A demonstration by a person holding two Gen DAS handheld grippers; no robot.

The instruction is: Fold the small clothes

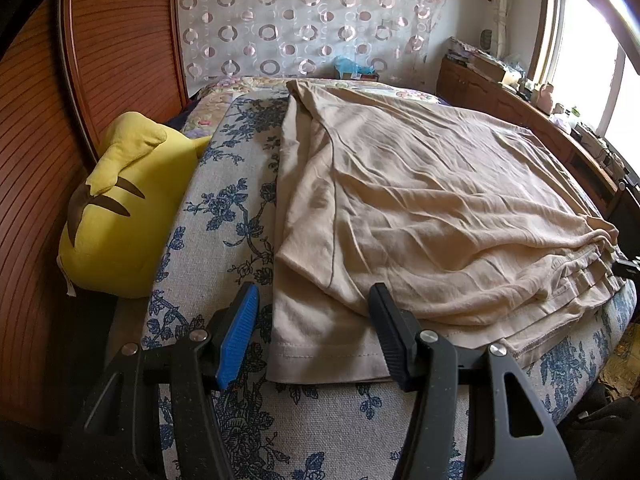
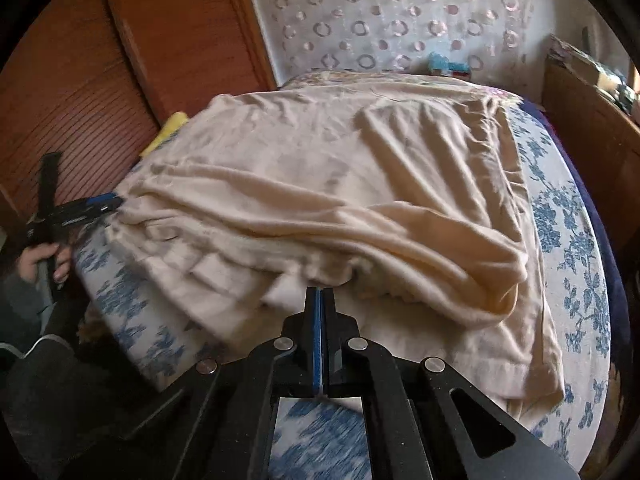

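Note:
A large beige garment [image 1: 420,200] lies wrinkled over the flower-print bed cover [image 1: 224,208]. My left gripper [image 1: 312,328] stands open astride the garment's near left hem corner; the blue pad [image 1: 236,340] rests on the cover and the black finger [image 1: 390,332] on the cloth. In the right wrist view it [image 2: 108,202] sits at the garment's [image 2: 320,184] left edge, held by a hand [image 2: 40,260]. My right gripper [image 2: 320,296] is shut at the near hem, where bunched folds run into its tips. Its black tip [image 1: 628,266] shows where the folds gather.
A yellow plush toy [image 1: 120,216] lies left of the cover against the wooden headboard [image 1: 48,160]. A patterned curtain [image 1: 304,20] hangs behind the bed. A wooden shelf with clutter [image 1: 520,92] runs under the window on the right.

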